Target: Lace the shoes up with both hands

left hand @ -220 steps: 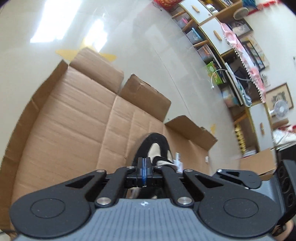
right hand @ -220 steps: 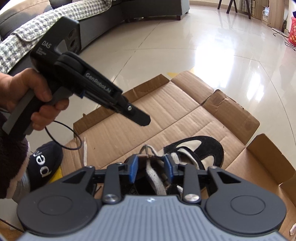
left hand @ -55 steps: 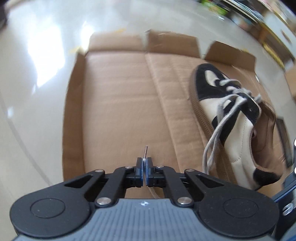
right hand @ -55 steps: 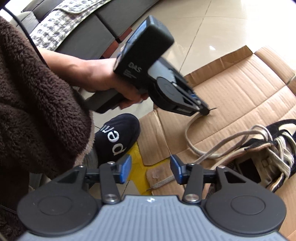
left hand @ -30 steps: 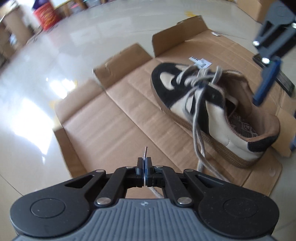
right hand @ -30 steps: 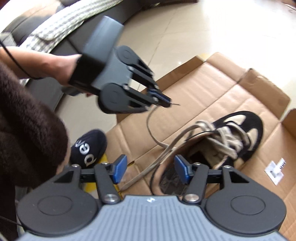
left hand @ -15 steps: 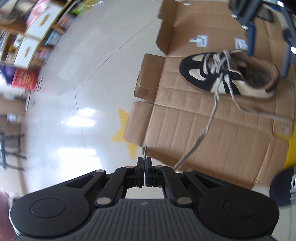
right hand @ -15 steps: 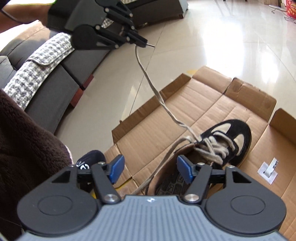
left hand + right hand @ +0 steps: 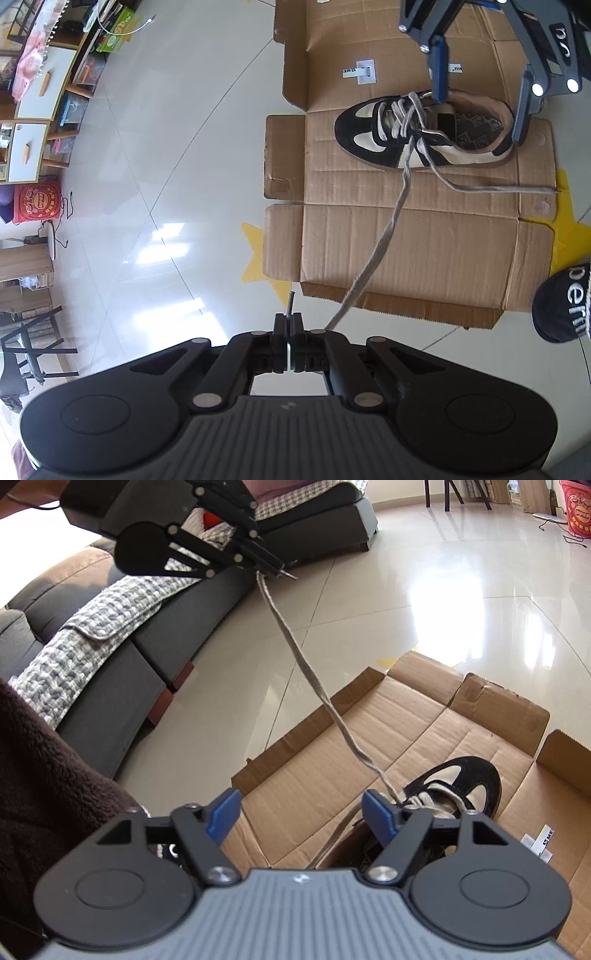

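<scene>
Lace [image 9: 384,236] tip pinched in left jaws.

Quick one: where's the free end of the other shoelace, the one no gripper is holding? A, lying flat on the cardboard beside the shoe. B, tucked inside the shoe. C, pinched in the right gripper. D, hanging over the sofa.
A: the loose lace trails from the shoe across the cardboard, while the left gripper pinches the other lace.
</scene>
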